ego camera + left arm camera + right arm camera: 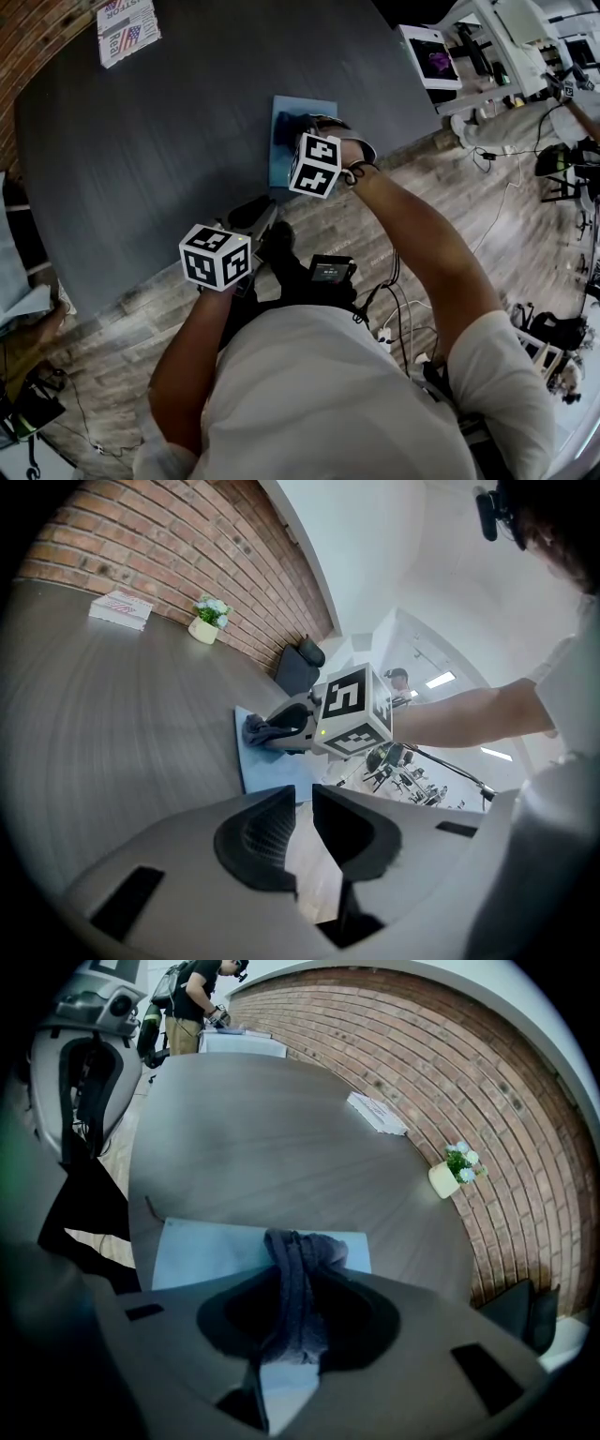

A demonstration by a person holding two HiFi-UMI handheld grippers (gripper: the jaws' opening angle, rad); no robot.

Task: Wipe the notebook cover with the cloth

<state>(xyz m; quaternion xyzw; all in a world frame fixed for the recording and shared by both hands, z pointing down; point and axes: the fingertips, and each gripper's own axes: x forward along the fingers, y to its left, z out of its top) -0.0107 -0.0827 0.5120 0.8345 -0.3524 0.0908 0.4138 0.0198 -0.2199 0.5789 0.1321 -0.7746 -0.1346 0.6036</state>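
A light blue notebook (279,155) lies flat on the dark grey table (169,141), near its front edge. My right gripper (292,131) is shut on a dark blue cloth (287,124) and holds it down on the cover. In the right gripper view the cloth (302,1260) bunches between the jaws over the notebook (206,1251). My left gripper (255,217) hovers at the table's edge, just short of the notebook. Its jaws stand nearly together with nothing between them (304,803). From there I see the right gripper (274,731), the cloth (257,729) and the notebook (267,772).
A printed booklet (127,30) lies at the far left of the table. A small potted plant (450,1174) stands by the brick wall, beside a dark chair (300,666). Wood floor (487,187) lies right of the table. A person (192,1002) stands at a far desk.
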